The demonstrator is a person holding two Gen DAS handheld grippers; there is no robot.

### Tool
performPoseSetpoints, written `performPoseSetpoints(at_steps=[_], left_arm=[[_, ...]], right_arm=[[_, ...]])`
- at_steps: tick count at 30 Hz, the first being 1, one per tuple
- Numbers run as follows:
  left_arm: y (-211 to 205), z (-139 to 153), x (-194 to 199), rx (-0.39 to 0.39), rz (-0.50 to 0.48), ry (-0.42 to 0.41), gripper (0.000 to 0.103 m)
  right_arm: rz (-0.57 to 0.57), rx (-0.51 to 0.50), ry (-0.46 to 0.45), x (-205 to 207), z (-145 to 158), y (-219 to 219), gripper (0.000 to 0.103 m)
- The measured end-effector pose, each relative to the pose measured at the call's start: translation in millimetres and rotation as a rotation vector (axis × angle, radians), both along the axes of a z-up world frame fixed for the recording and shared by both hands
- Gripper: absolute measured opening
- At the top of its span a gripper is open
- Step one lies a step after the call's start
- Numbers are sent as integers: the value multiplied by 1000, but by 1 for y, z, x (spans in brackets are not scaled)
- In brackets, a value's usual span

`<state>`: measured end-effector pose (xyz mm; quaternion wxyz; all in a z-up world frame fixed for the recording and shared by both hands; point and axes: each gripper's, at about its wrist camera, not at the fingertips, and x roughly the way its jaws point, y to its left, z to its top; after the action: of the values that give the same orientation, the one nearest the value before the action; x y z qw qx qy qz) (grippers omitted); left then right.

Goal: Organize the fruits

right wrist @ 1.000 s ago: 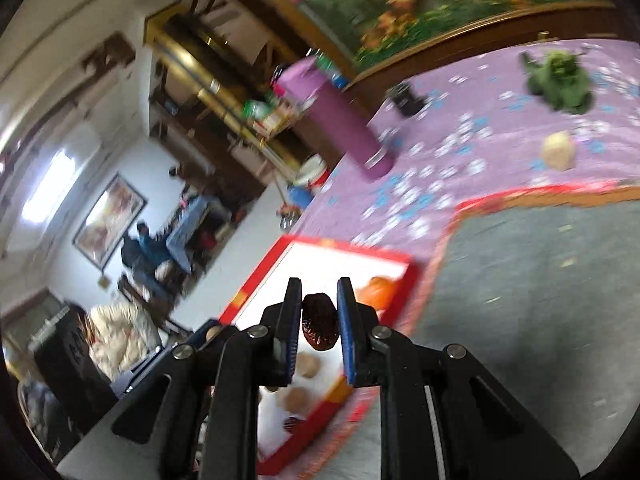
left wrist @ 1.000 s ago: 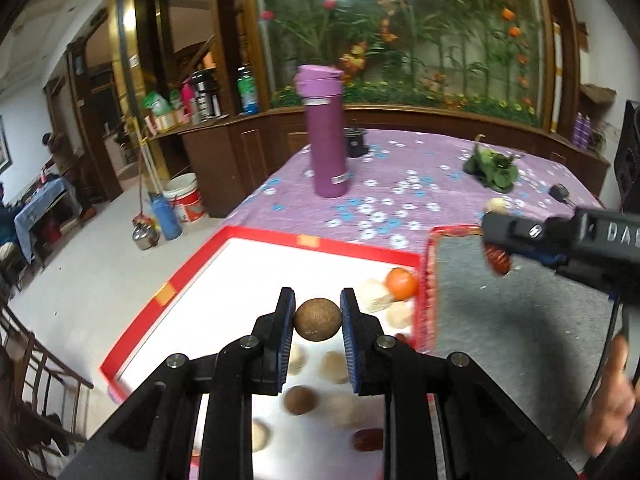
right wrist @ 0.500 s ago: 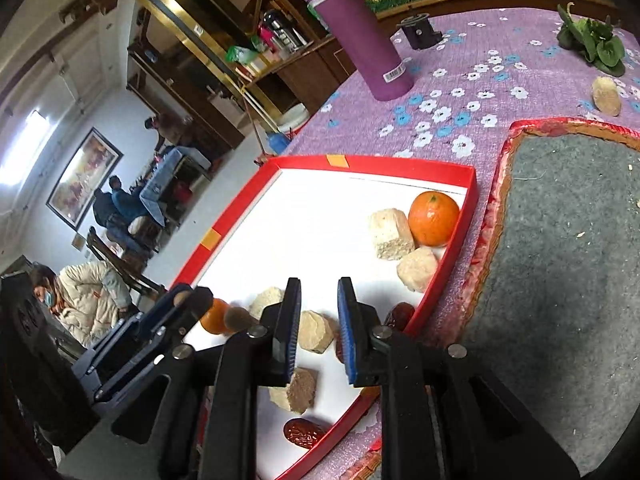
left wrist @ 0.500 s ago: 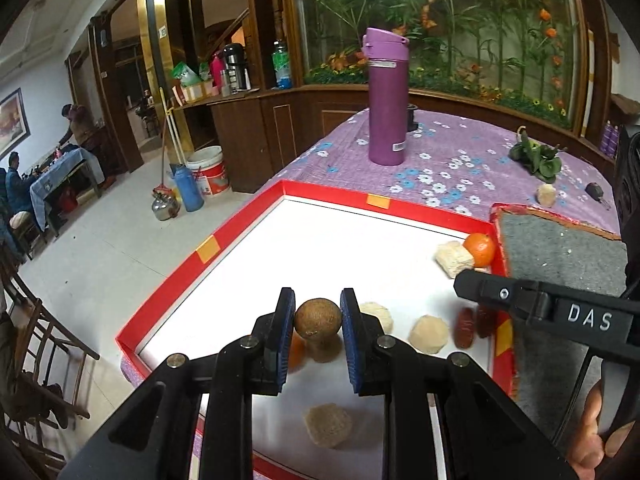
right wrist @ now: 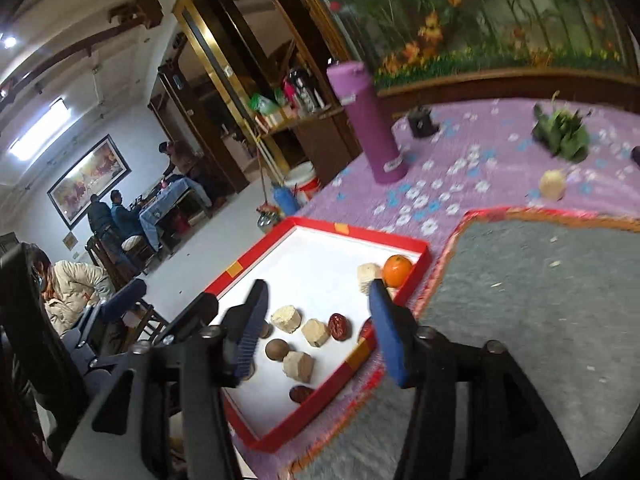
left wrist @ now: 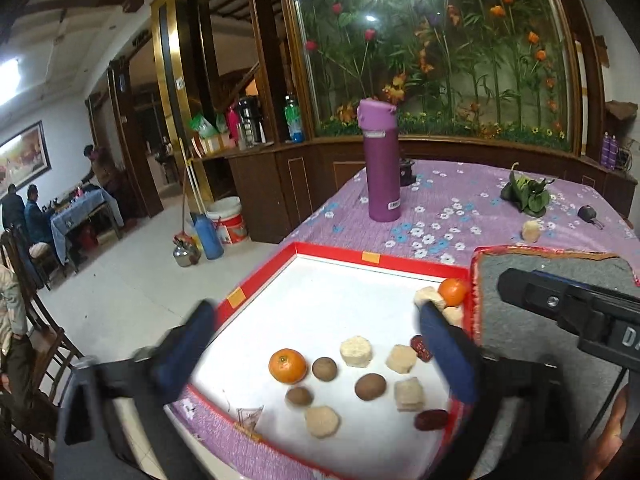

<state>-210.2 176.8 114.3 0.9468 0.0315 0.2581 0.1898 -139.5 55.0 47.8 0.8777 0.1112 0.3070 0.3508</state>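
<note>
Both claws are spread wide with nothing between their fingers. The left gripper (left wrist: 320,344) hangs over the red-rimmed white tray (left wrist: 332,256), its blue pads blurred, and the right gripper (right wrist: 316,328) hovers over the tray's right edge, beside the grey mat (right wrist: 540,300). In the left wrist view the fruits lie in the tray's near half: an orange (left wrist: 287,365) at 9 o'clock of the cluster, three brown round fruits (left wrist: 370,386) around the middle, pale chunks (left wrist: 356,353) among them, and a red date (left wrist: 431,420) at 5 o'clock. A second orange (left wrist: 453,291) sits in the far right corner, at 1 o'clock. Beyond the tray, a purple bottle (left wrist: 380,168) stands upright on the flowered cloth (left wrist: 448,216) at 12 o'clock.
</note>
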Motion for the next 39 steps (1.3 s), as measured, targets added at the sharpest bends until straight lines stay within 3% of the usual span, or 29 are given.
performPoseSetpoints(at_steps=[4,9,17,39], left_arm=[[-18,16,-19,54,-1,-48,103],[-30,32,-38,15,-38,-47,103],[-36,40,-58,2,-14,-48,103],[-23,45,-79,6,24,-62,103]], right_arm=[[-26,-23,-66,-22,13,-16,66],[-60,-73,-159,-50,25,-31,71],[-84,-106,-242,-85,35,-42,74],[-78,-136,-301,-104,39,-31,76]])
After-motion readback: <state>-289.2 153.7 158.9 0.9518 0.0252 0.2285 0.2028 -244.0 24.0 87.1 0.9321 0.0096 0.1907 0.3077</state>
